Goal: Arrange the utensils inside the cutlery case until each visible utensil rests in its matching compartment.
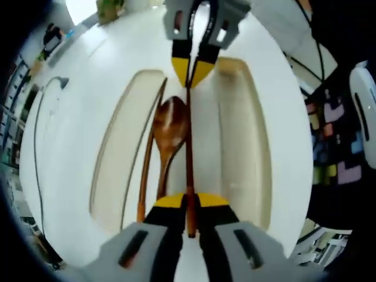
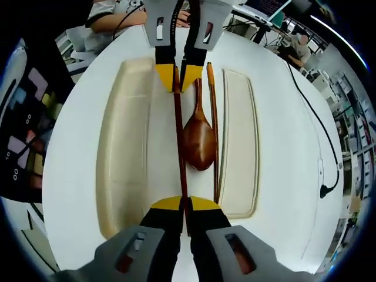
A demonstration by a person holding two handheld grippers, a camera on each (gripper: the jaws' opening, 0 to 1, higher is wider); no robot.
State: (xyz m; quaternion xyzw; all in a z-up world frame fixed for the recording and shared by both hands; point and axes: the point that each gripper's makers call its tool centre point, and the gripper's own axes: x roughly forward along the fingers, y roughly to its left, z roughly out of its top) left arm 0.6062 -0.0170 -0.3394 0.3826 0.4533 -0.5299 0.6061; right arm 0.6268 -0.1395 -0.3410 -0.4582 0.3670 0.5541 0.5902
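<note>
A dark wooden chopstick runs between both grippers. My left gripper is shut on one end of it, and my right gripper is shut on the other end. Each gripper shows at the top of the other's view, the right gripper and the left gripper. A wooden spoon lies beside the held stick on the middle part of the open cream cutlery case. A second chopstick lies on the spoon's other side.
The case rests on a round white table. A black cable trails across the table. A person's patterned clothing is close to the table edge. Another person's arm rests at the far side.
</note>
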